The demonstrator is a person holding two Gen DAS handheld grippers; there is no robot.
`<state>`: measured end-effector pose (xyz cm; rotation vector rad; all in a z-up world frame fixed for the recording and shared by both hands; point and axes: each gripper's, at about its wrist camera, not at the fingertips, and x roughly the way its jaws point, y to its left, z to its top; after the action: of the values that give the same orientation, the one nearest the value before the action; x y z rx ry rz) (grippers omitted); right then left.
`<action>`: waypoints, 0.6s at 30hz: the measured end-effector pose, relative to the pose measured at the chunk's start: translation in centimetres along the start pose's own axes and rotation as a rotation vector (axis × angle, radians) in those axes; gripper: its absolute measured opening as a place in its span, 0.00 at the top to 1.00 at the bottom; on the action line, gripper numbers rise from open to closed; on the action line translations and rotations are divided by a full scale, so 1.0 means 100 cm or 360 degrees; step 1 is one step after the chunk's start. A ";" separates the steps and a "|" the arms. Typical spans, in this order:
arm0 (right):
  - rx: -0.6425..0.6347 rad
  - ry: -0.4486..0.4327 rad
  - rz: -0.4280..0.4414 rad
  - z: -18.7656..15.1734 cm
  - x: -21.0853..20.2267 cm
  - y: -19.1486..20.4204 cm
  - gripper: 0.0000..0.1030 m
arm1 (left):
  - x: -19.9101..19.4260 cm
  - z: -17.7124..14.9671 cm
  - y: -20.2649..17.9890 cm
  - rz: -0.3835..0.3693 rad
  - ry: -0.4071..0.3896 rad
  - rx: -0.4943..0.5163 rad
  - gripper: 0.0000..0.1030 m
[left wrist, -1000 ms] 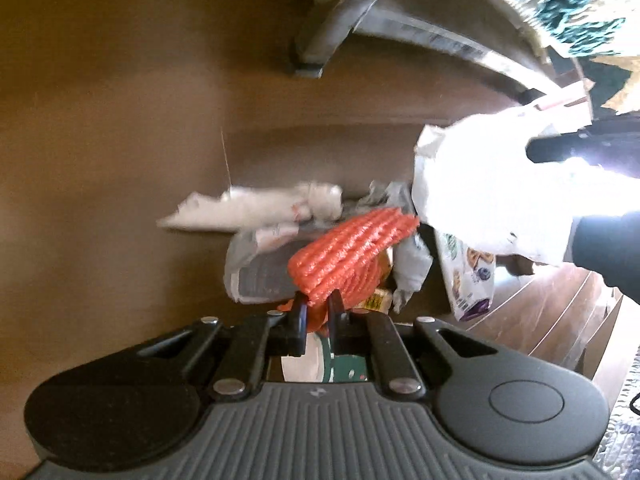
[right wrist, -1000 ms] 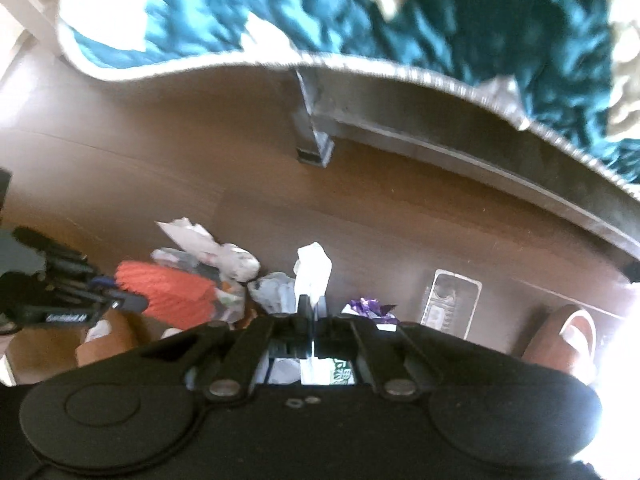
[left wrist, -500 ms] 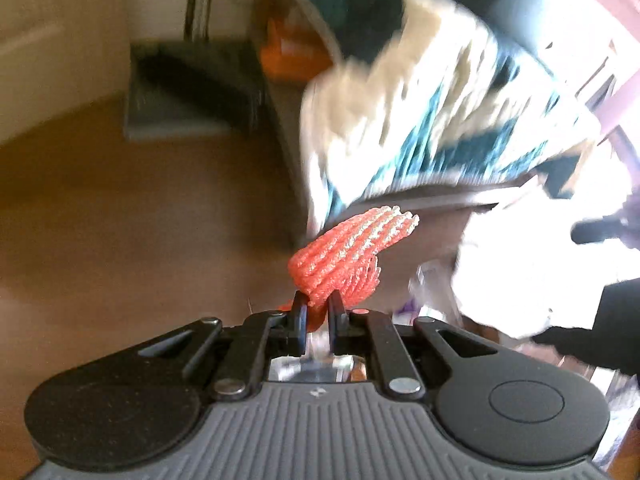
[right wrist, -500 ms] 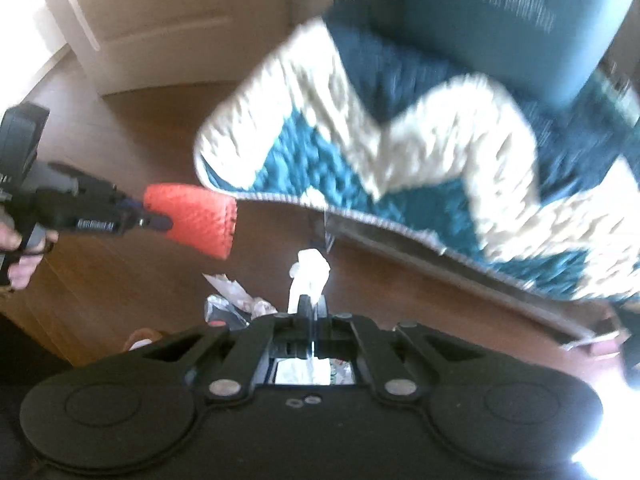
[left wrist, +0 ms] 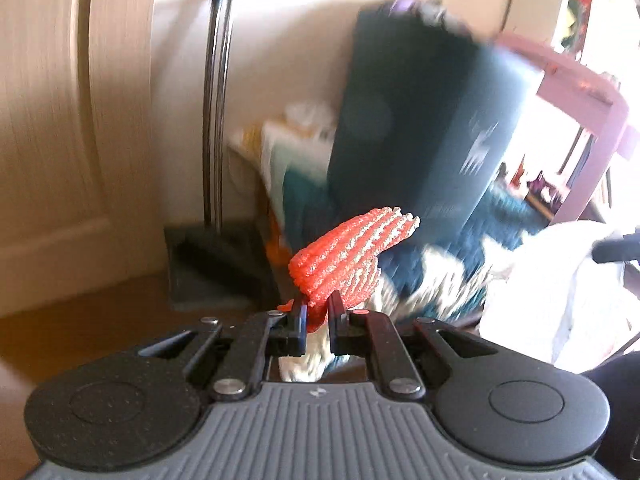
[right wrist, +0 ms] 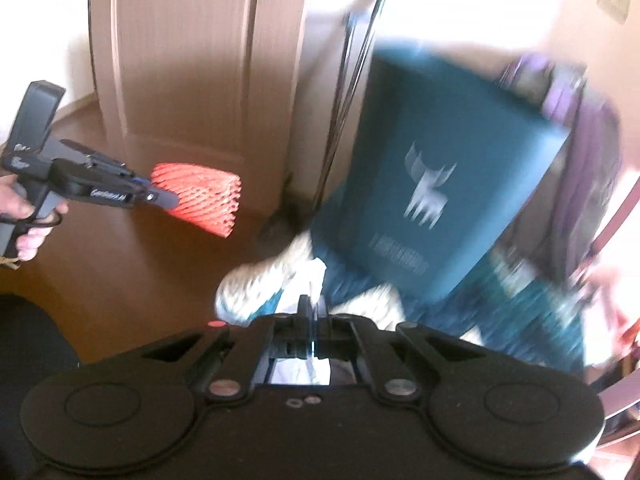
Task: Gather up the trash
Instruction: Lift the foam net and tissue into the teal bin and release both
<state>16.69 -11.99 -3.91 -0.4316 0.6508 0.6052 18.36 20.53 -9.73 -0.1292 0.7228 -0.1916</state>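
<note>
My left claw [left wrist: 317, 307] clamped on red foam net [left wrist: 352, 254]; right claw [right wrist: 310, 307] pinching white wrapper [right wrist: 308, 280] (blurred). Advice: keep both grips firm, carry steadily to bin.

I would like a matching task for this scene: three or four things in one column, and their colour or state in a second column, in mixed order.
Things:
1. foam net
2. white plastic bag
3. big flat box
4. floor

Descriptions:
a. brown wood
b. dark teal, with a pale animal logo
c. orange-red, clamped in the left gripper
d. pinched in the right gripper, overexposed in the left wrist view

Pairs: 1-c, 2-d, 3-b, 4-a
</note>
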 end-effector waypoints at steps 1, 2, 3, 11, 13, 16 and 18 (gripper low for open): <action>-0.0005 -0.0046 -0.0022 0.008 -0.011 -0.003 1.00 | -0.010 0.011 -0.009 0.0014 -0.0030 0.0015 0.91; -0.0009 -0.0090 -0.0047 0.016 -0.021 -0.006 1.00 | -0.018 0.020 -0.016 0.0030 -0.0047 0.0021 0.91; -0.0014 -0.0135 -0.0072 0.025 -0.031 -0.010 1.00 | -0.026 0.031 -0.022 0.0055 -0.0064 0.0020 0.91; -0.0036 -0.0452 -0.0273 0.097 -0.082 -0.044 1.00 | -0.069 0.116 -0.075 0.0060 -0.0219 0.0015 0.91; -0.0025 -0.0516 -0.0319 0.115 -0.088 -0.055 1.00 | -0.075 0.138 -0.087 0.0053 -0.0280 0.0047 0.91; -0.0012 -0.0564 -0.0392 0.136 -0.088 -0.074 1.00 | -0.076 0.170 -0.106 0.0072 -0.0326 0.0114 0.91; -0.0008 -0.0587 -0.0444 0.146 -0.088 -0.086 1.00 | -0.073 0.190 -0.121 0.0083 -0.0337 0.0146 0.91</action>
<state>22.85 -13.77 14.07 -0.3942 0.2308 0.4054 24.16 11.25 11.32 -0.0422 0.5052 -0.1585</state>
